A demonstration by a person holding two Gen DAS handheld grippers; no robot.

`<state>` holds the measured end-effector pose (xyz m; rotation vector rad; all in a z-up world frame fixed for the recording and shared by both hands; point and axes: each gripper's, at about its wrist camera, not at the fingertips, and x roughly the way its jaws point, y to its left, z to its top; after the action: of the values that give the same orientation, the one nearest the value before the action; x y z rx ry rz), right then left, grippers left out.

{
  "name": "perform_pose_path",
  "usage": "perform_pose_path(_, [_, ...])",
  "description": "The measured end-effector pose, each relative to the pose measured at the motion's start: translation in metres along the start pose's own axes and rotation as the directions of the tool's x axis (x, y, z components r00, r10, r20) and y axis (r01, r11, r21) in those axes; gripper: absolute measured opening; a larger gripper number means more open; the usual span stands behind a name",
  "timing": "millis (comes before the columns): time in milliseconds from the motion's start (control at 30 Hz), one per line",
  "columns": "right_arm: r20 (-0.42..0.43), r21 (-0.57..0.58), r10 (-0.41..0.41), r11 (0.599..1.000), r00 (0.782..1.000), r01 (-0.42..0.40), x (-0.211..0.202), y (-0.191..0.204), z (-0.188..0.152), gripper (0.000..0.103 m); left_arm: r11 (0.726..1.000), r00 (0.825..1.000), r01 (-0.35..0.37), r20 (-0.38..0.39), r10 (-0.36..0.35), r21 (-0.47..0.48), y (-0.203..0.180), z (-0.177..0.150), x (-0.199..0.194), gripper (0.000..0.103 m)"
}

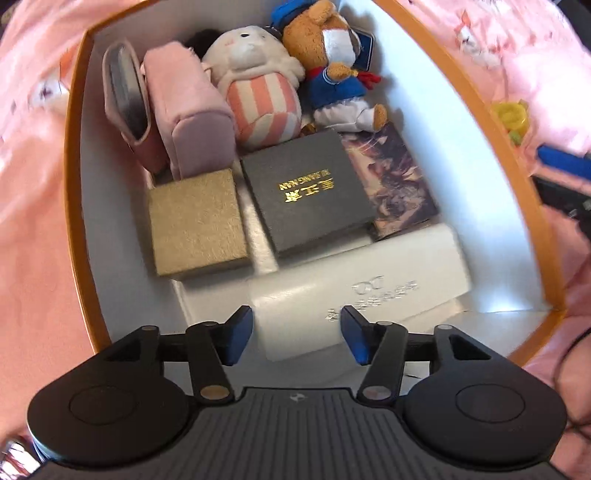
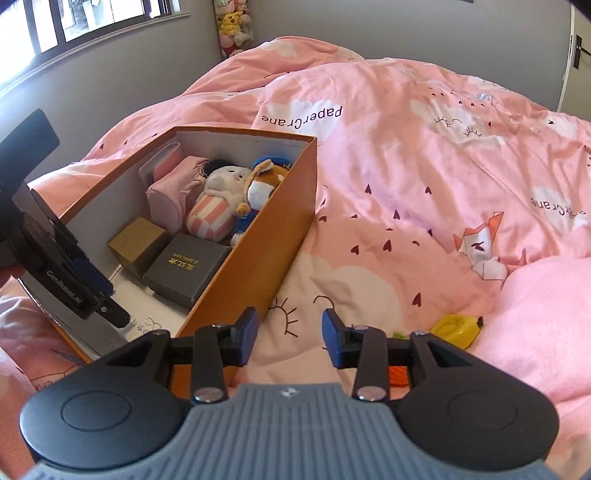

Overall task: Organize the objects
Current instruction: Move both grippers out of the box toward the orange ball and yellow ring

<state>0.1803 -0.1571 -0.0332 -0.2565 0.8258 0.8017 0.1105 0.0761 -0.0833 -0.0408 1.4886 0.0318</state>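
An orange box [image 1: 75, 173] with white inner walls lies on the bed, also seen in the right wrist view [image 2: 266, 236]. It holds a white glasses case [image 1: 354, 288], a gold box [image 1: 195, 221], a dark grey box with gold lettering [image 1: 310, 192], a picture card [image 1: 391, 177], a pink pouch [image 1: 188, 110], a striped plush [image 1: 255, 92] and a bear plush [image 1: 332, 62]. My left gripper [image 1: 297, 334] is open and empty just above the glasses case. My right gripper [image 2: 290, 334] is open and empty over the duvet, right of the box.
A pink printed duvet [image 2: 424, 166] covers the bed. A yellow toy [image 2: 458, 326] and an orange item [image 2: 399, 376] lie on it near my right gripper; the yellow toy also shows in the left wrist view [image 1: 511, 114]. A window [image 2: 92, 18] is at far left.
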Motion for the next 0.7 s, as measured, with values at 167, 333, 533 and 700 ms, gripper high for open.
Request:
perform_pose_path(167, [0.014,0.004,-0.003,1.000,1.000,0.003,-0.003,-0.004,-0.004,0.045,0.994,0.996,0.066,-0.061,-0.072,-0.093,0.008,0.003,0.006,0.077])
perform_pose_path(333, [0.005,0.012,0.015,1.000,1.000,-0.015,-0.001,-0.006,-0.008,0.045,0.978,0.995,0.074,-0.052,-0.086,-0.197,0.015,0.001,0.003,0.068])
perform_pose_path(533, [-0.045,0.023,0.006,1.000,0.999,-0.005,0.008,-0.007,-0.011,0.045,0.935,0.996,0.079,-0.015,-0.090,-0.345,0.019,-0.013,-0.001,0.068])
perform_pose_path(700, [-0.086,0.080,-0.065,0.994,0.994,0.072,0.017,-0.016,-0.016,0.045,0.940,0.997,0.075,0.003,-0.078,-0.334,0.015,-0.022,-0.003,0.070])
